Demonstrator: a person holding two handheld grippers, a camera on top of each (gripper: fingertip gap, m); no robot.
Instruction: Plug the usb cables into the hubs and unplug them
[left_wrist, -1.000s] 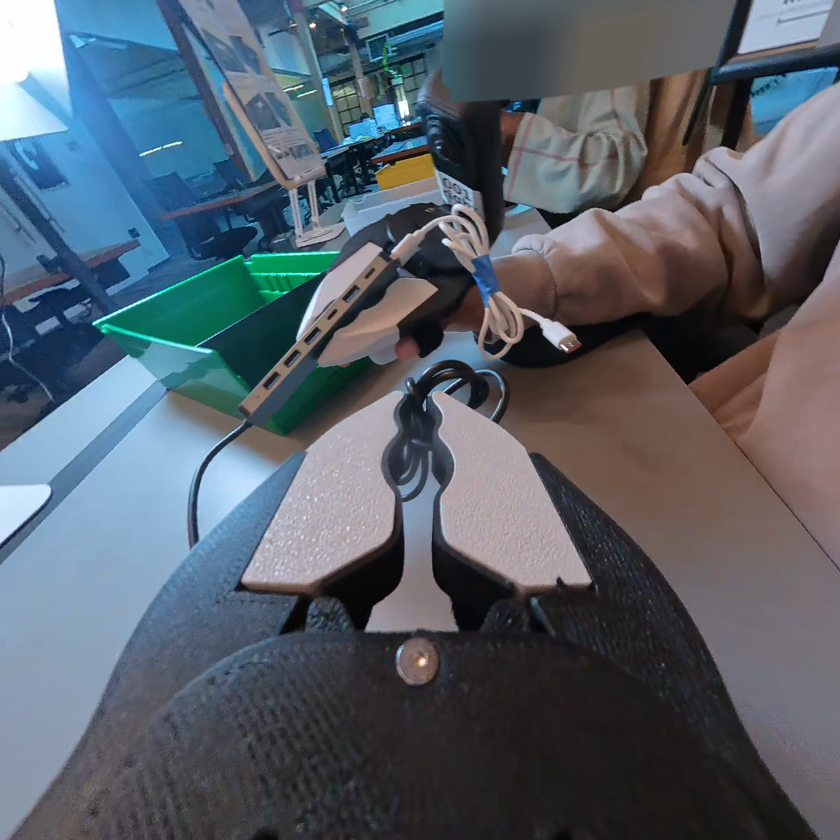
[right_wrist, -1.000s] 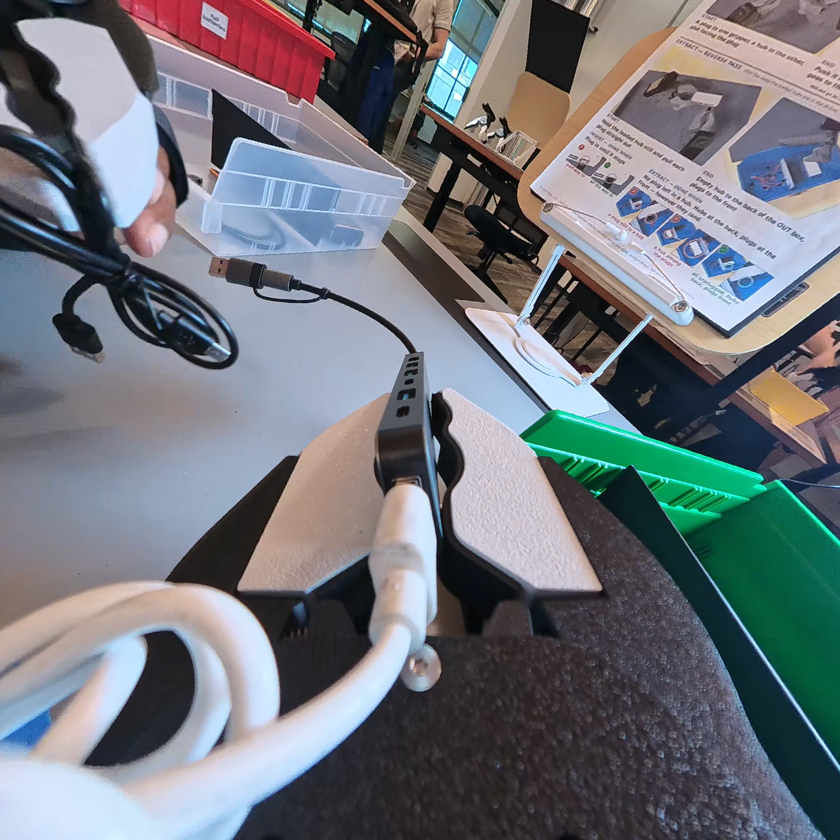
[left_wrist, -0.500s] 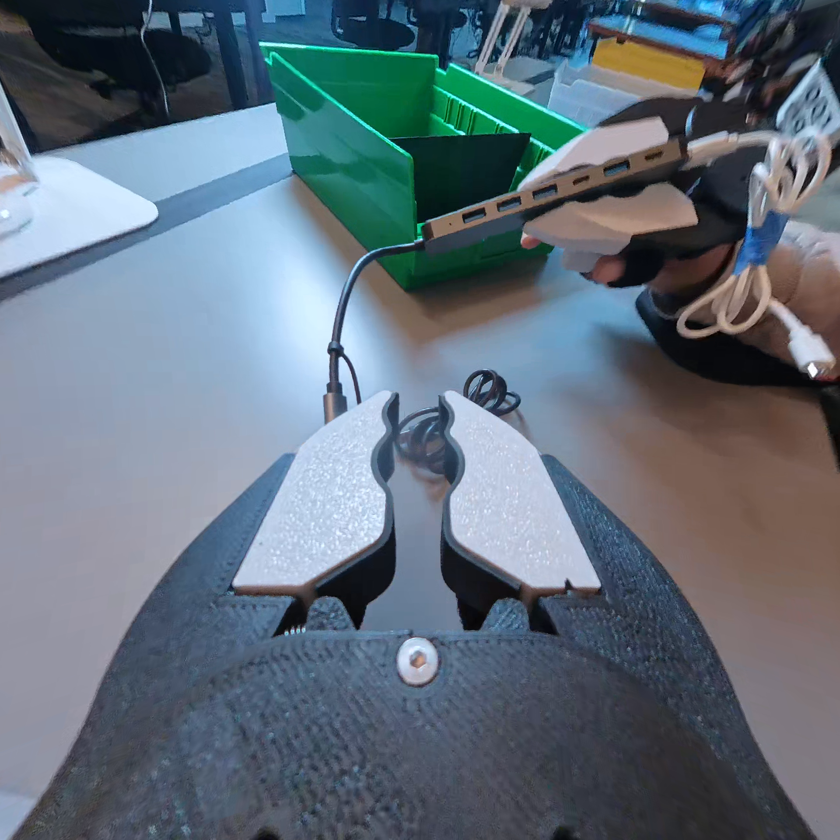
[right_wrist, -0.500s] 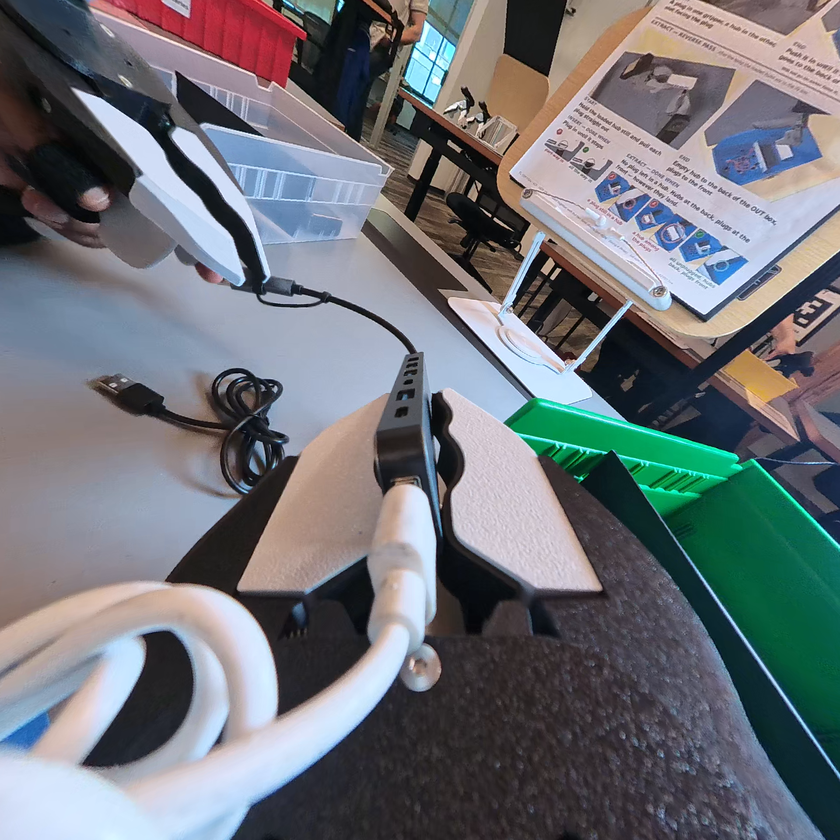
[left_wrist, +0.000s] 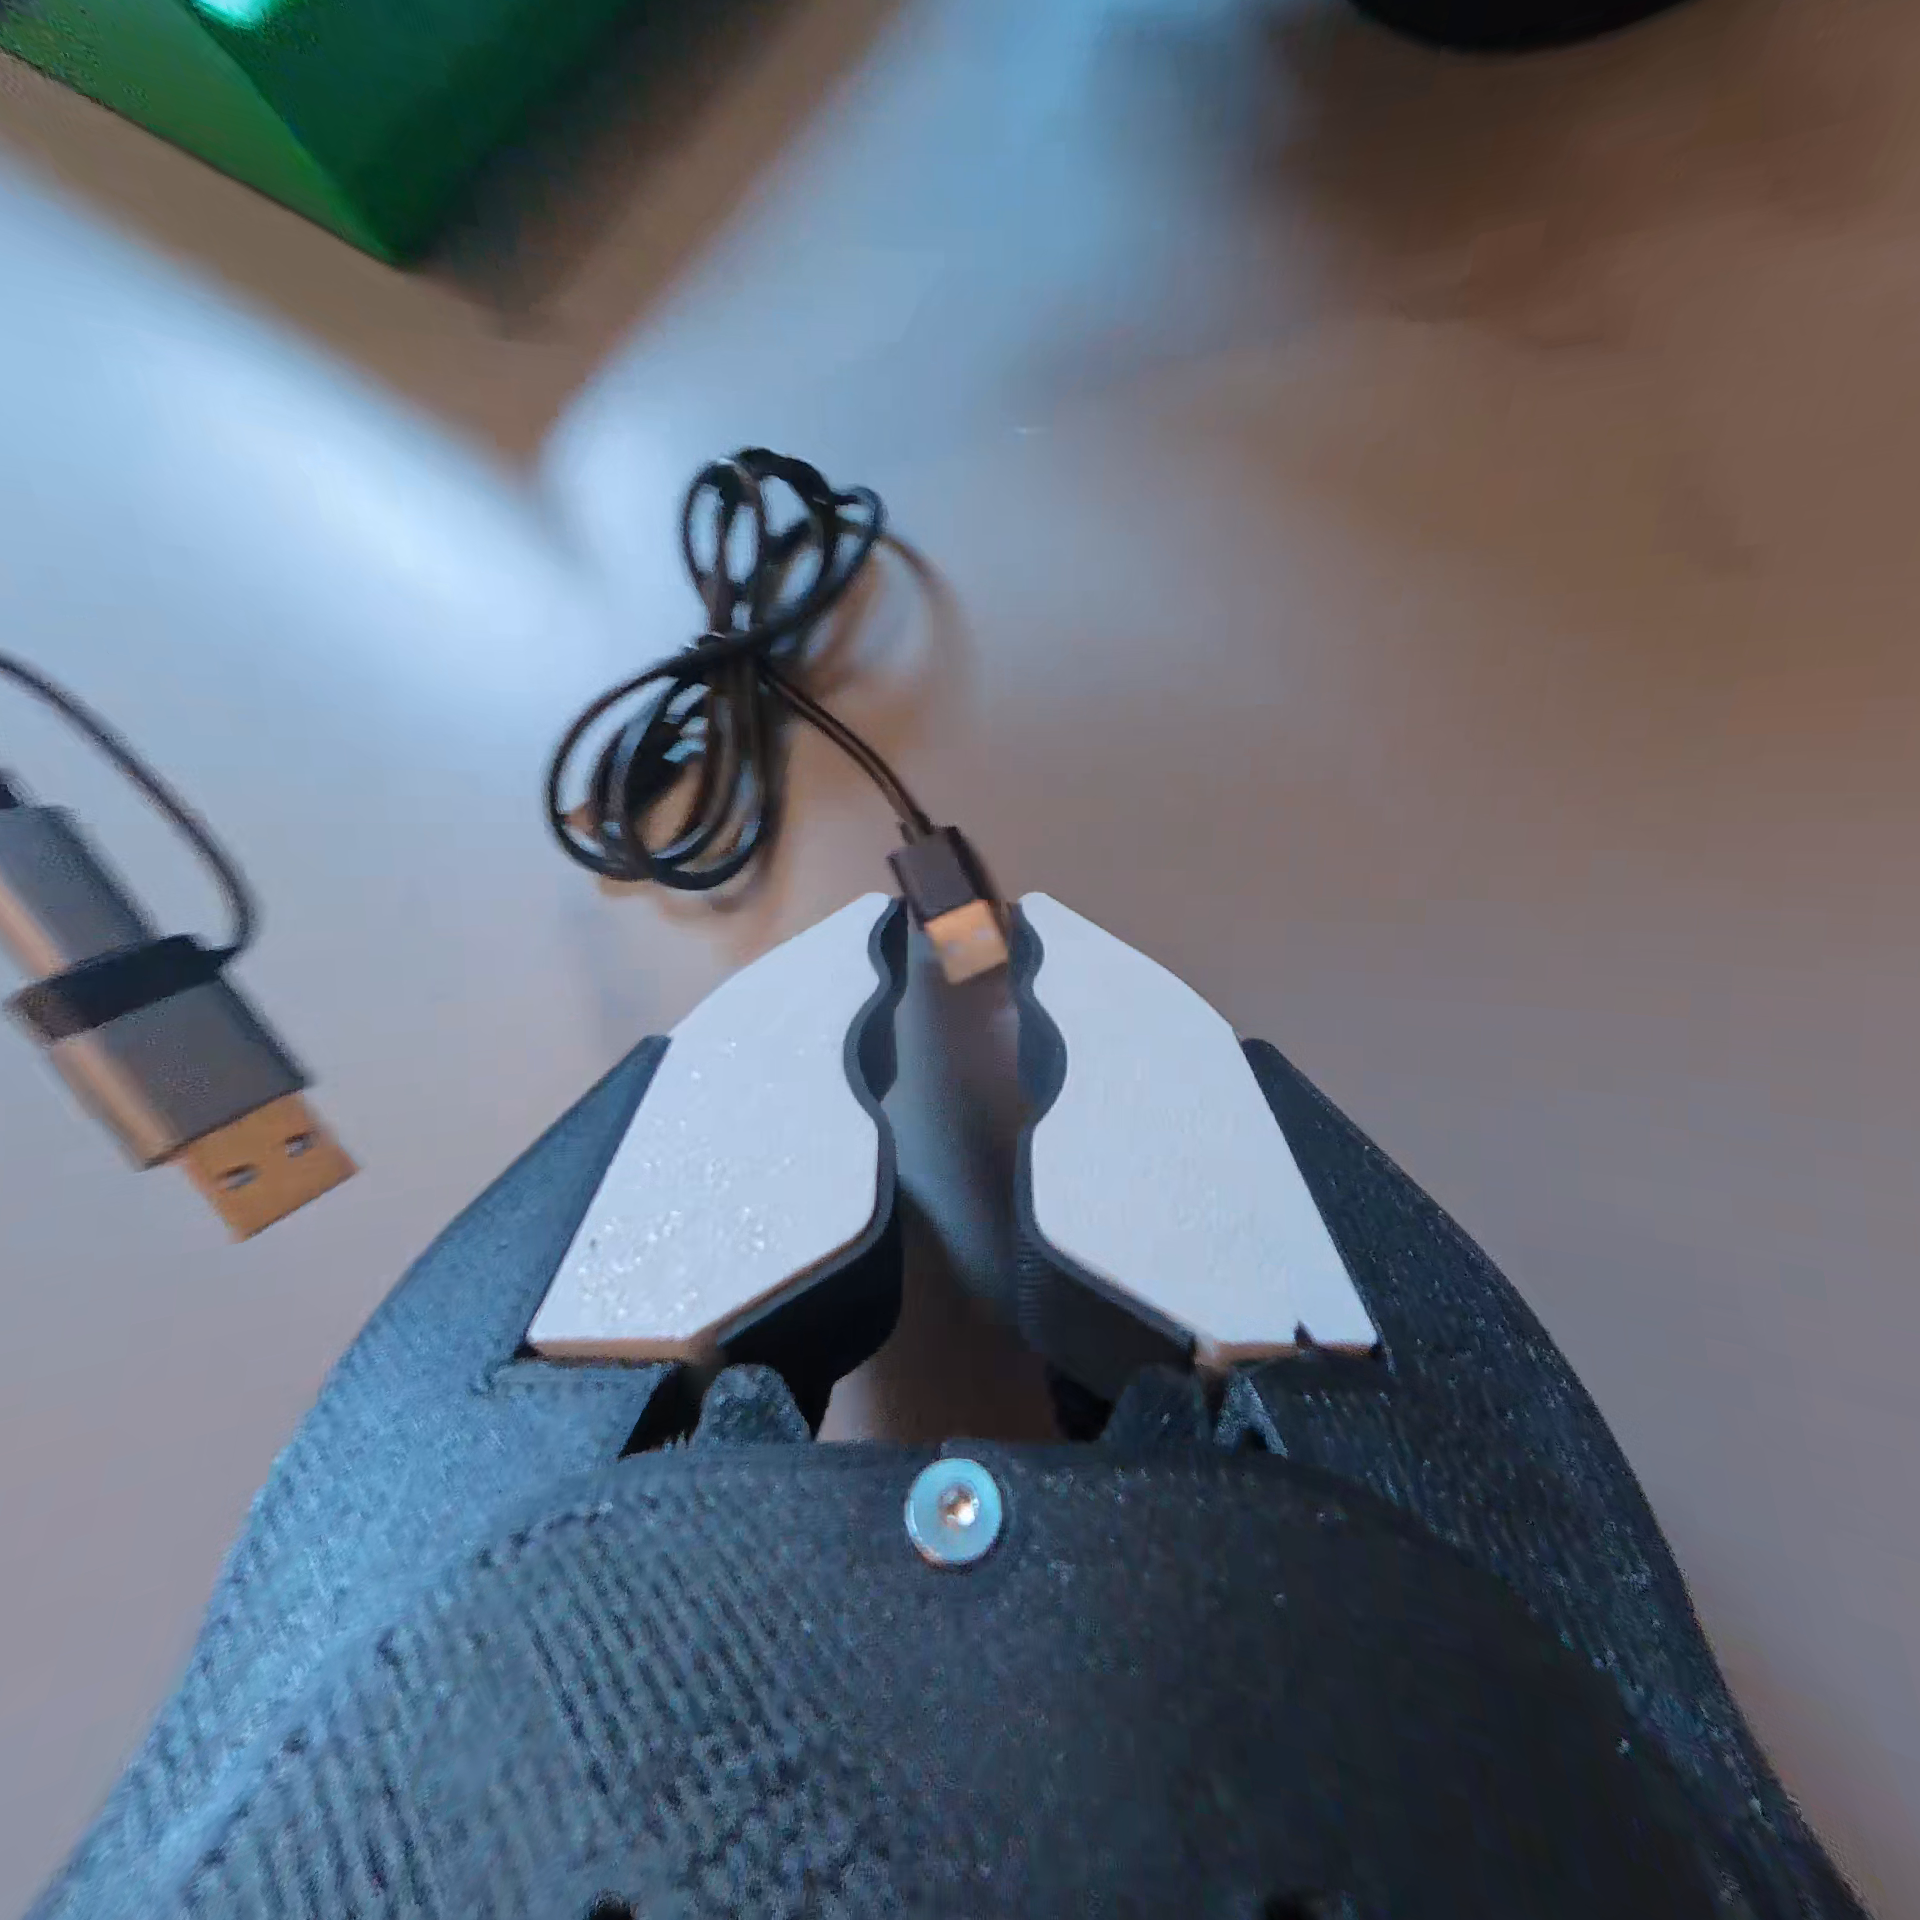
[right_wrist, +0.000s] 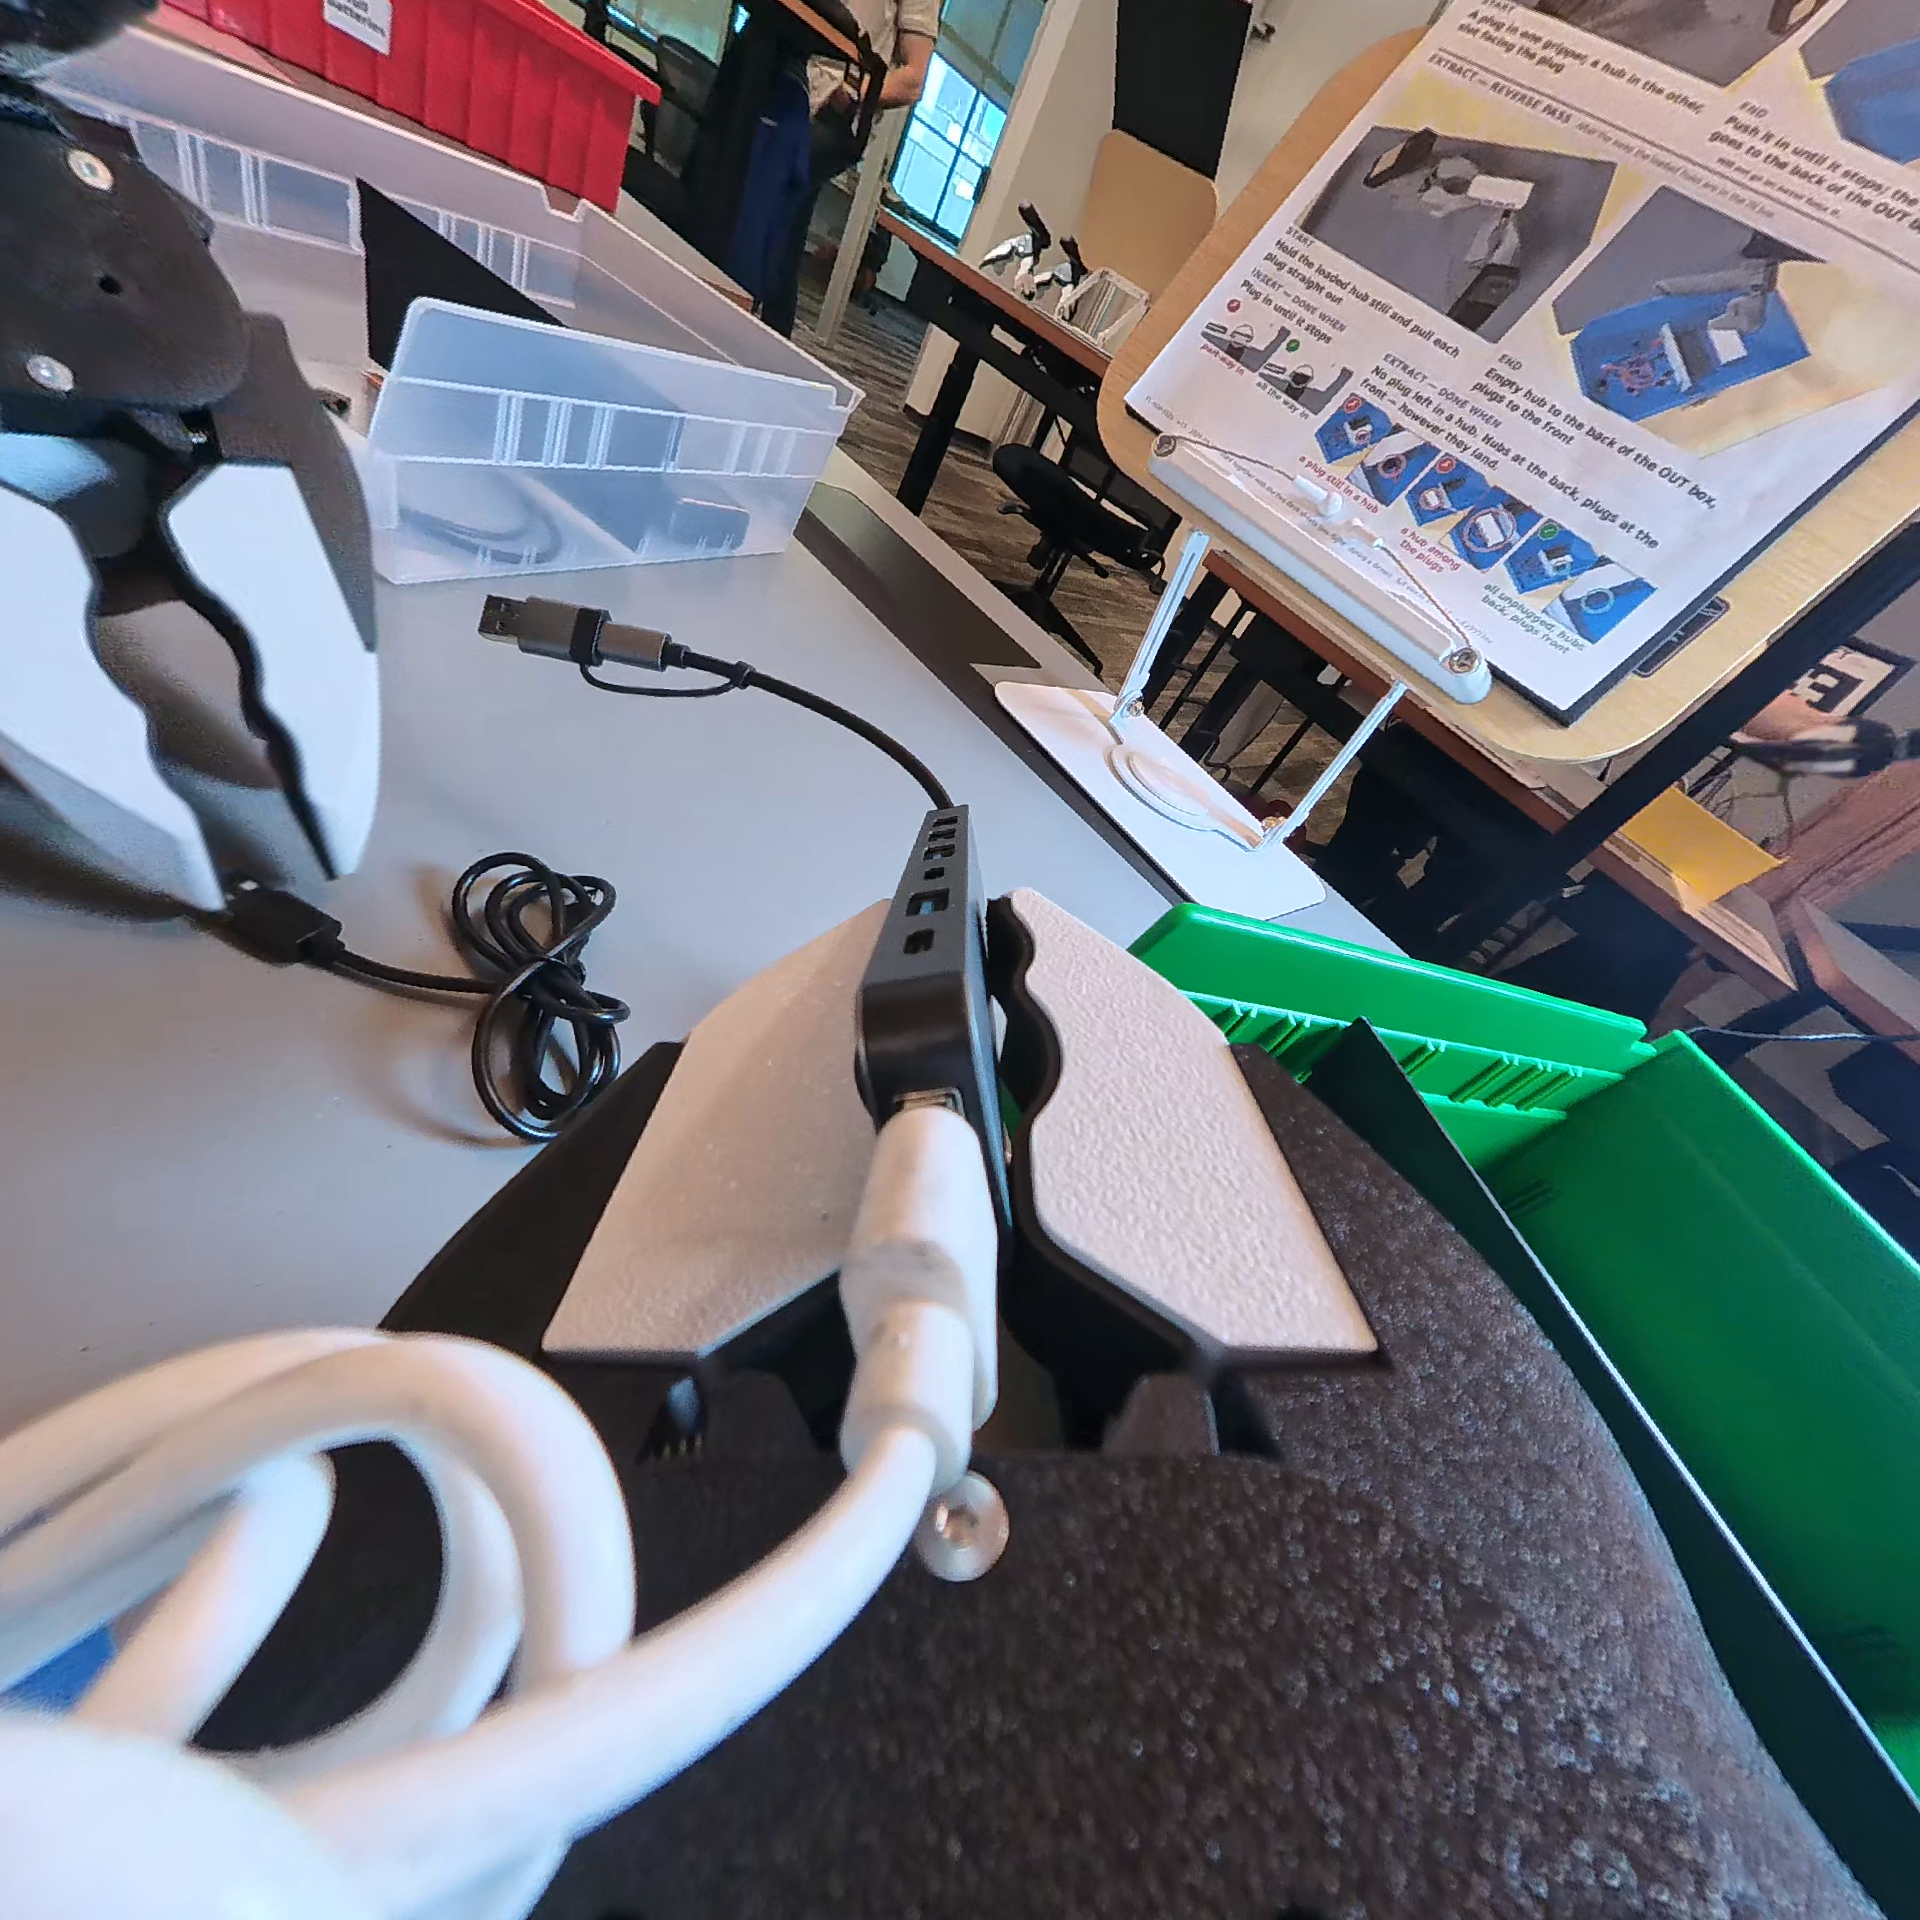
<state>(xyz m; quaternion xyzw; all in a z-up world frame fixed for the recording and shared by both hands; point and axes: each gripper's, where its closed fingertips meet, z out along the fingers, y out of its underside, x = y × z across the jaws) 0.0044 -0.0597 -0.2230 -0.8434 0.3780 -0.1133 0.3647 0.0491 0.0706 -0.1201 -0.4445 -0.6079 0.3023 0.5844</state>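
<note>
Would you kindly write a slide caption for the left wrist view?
Open left gripper straddling the USB plug of a coiled black cable on the table, the hub's own plug lying alongside.

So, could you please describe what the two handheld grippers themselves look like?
Both are alike. The left gripper and the right gripper each have a rough, black, 3D-printed-looking body with a silver screw at its centre. Each carries two flat, pale grey, grainy-faced fingers with wavy black inner edges. No sleeve or hand shows.
</note>
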